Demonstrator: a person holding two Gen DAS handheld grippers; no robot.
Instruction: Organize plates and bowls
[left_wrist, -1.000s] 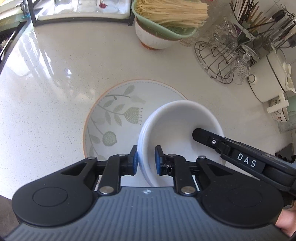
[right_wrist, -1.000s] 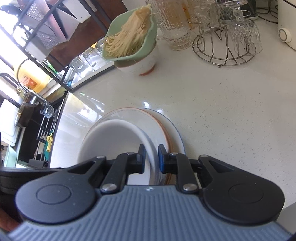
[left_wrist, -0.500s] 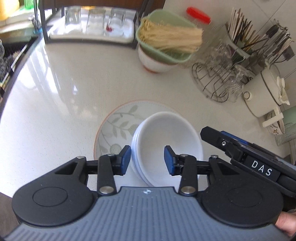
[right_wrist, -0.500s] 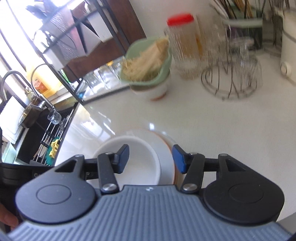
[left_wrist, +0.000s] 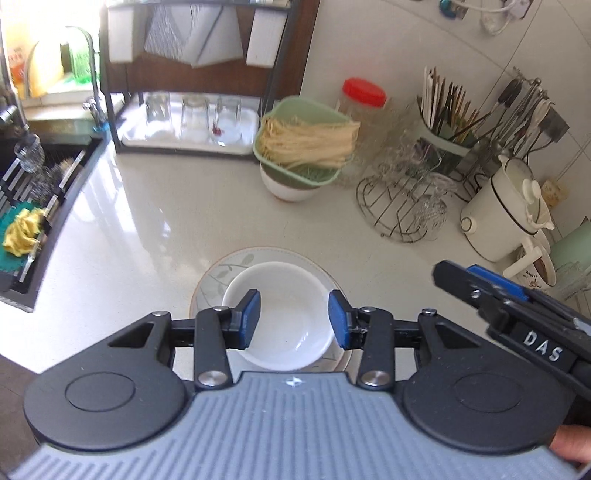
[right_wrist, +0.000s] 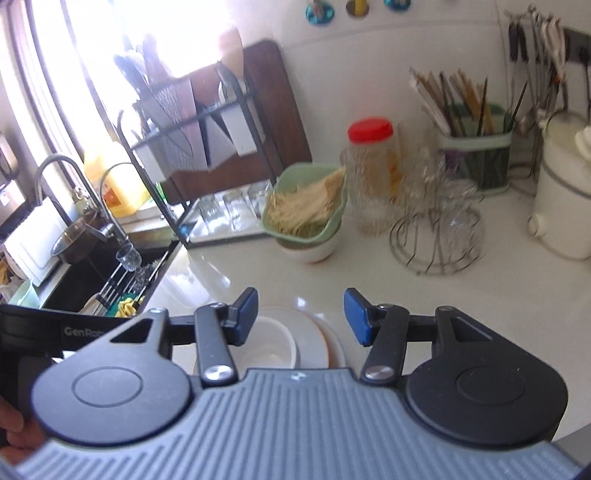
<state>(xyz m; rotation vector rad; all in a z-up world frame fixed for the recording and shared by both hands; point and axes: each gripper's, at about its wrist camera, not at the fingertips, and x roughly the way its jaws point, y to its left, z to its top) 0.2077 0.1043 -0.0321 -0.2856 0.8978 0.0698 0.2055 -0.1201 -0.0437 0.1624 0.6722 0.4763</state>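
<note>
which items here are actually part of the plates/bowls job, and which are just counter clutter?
Job:
white bowl, resting on the plate
leaf-pattern plate
left gripper and right gripper, both open, holding nothing

Clutter:
green noodle basket
red-lidded jar
wire glass rack
utensil holder
white pot

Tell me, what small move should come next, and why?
Probably draw both tools up and away. The white bowl already sits nested on the leaf-patterned plate, and the left tool and right tool stand open, gripping nothing. No other loose dish shows on the counter.

White speckled countertop, leaf-patterned plate, wire glass rack, cream kettle, noodle basket's bowl
</note>
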